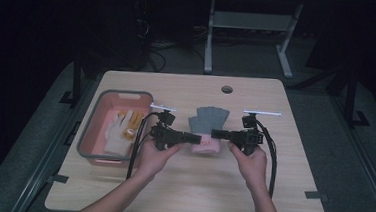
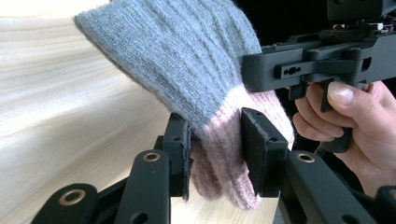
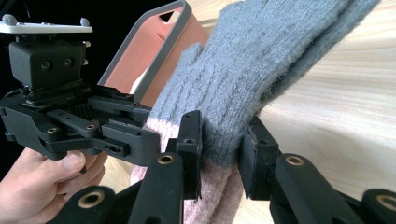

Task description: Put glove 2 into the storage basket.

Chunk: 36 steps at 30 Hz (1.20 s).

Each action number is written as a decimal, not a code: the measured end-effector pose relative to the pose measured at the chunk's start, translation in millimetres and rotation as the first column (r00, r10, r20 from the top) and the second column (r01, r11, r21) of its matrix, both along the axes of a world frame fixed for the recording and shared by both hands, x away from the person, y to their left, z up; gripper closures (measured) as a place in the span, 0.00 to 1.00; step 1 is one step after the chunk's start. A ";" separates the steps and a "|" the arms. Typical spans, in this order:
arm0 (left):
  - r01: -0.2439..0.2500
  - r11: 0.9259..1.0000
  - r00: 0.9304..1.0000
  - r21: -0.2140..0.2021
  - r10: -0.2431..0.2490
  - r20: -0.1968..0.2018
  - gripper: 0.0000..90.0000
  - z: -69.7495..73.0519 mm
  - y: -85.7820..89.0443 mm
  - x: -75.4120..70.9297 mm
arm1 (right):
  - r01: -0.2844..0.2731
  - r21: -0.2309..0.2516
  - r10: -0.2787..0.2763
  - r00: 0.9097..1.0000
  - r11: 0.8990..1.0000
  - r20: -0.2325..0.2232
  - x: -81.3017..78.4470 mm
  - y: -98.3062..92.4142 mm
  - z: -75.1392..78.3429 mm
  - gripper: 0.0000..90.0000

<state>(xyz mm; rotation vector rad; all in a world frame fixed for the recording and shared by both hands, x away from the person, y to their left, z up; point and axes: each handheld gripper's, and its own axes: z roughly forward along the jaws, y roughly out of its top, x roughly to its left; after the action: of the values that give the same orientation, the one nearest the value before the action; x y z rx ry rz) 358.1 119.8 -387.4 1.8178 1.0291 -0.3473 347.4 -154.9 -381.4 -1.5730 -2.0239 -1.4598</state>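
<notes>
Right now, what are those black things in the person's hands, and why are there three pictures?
They are hand-held grabbers, each ending in a claw. One picture looks down on the wooden table from above; the other two come from small cameras riding on each grabber. The left claw and the right claw both pinch the same grey glove with a pink cuff, one at each side of the cuff. A pink basket at the left holds light-coloured gloves.

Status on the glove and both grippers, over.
Left gripper and right gripper both shut on glove cuff. Glove partly lifted off table. Pink bin at left, nothing blocking.
</notes>
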 end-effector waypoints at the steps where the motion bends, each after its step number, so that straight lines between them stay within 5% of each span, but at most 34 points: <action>1: -0.004 1.000 1.000 0.000 0.004 -0.002 0.72 0.4 1.1 0.0 | -0.002 0.001 0.002 1.000 1.000 0.004 0.6 1.8 1.1 0.80; 36: -0.050 0.999 0.998 -0.002 0.050 0.025 0.72 15.8 42.6 1.0 | -0.065 0.028 0.065 0.998 0.997 -0.007 18.9 40.0 14.8 0.80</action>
<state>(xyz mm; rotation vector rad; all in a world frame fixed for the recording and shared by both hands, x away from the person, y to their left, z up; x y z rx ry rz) 359.1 162.4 -371.6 1.7877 1.0546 -0.2949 366.3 -114.9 -366.6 -1.4855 -2.0218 -1.4490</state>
